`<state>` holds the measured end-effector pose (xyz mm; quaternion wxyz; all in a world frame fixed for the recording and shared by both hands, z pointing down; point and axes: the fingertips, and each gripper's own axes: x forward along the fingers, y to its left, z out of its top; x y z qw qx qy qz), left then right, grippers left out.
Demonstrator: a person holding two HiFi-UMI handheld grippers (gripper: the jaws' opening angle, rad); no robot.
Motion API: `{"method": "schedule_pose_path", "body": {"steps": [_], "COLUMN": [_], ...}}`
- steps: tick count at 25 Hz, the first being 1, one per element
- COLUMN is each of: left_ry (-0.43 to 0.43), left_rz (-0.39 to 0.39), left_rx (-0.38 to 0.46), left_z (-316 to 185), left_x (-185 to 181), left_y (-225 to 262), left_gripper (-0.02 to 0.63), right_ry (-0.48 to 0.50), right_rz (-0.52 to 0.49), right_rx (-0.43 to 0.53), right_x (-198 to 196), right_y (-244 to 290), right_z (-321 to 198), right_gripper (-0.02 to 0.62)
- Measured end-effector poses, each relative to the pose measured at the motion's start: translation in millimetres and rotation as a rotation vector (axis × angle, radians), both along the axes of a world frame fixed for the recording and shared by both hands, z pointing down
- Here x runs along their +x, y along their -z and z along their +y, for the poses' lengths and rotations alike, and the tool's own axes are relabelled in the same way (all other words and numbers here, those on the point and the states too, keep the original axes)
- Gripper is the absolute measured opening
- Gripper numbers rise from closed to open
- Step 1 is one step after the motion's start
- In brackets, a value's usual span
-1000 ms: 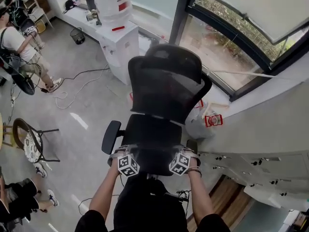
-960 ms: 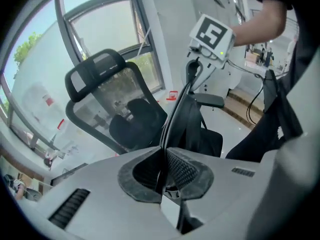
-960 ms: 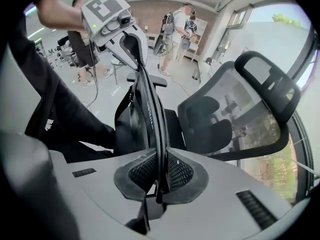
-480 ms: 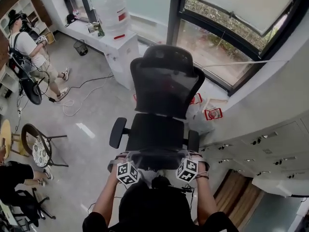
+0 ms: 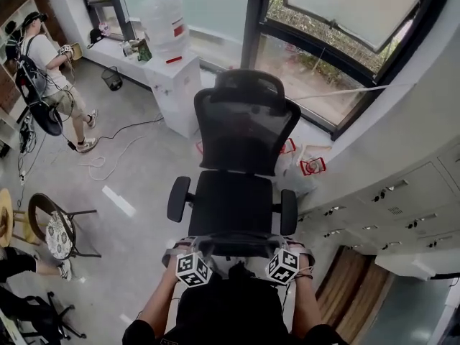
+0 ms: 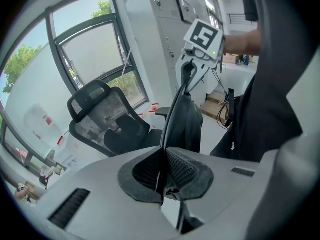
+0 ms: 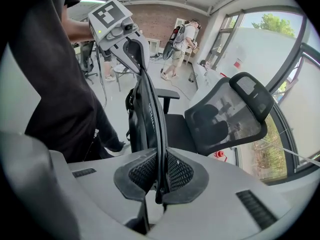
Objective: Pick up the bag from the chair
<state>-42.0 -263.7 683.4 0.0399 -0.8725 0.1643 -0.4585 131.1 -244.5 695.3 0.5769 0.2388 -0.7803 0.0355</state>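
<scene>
Black bag point(image 7: 142, 119), now farther back from the chair point(image 5: 231, 201) — left claw point(image 6: 165, 173) and right claw point(image 7: 160, 176) both clamped on it.

Bright daylight from the window point(image 5: 316, 70), soft faint shadows on the floor point(image 5: 136, 185) left of the window, sky through it blown out white in both gripper views, heavy fisheye bend and black corners there, chair point(image 5: 241, 131) before the window sharp.
</scene>
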Motion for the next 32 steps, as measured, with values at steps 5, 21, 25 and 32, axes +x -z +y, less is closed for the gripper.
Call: {"method": "schedule_pose_path", "body": {"steps": [5, 21, 25, 32], "left_ry": [-0.029, -0.044, -0.042, -0.044], "left_rz": [-0.002, -0.003, -0.005, 0.001], "left_rx": [0.004, -0.016, -0.014, -0.013], "left_z": [3.4, -0.2, -1.5, -0.9], "left_x": [-7.5, -12.1, -12.8, -15.2], "left_y": [-2.6, -12.0, -13.6, -12.4], "left_gripper": [0.028, 0.028, 0.028, 0.028], "right_ry": [-0.017, -0.017, -0.014, -0.014], "right_rz": [0.006, 0.026, 0.028, 0.037], "right_rx": [-0.002, -0.016, -0.017, -0.007], "right_x": [-7.9, -13.0, -13.7, -16.4], "right_y": [-1.4, -9.6, -10.5, -7.0], "right_z": [6.8, 6.7, 5.7, 4.9], "right_gripper": [0.02, 0.018, 0.02, 0.02]}}
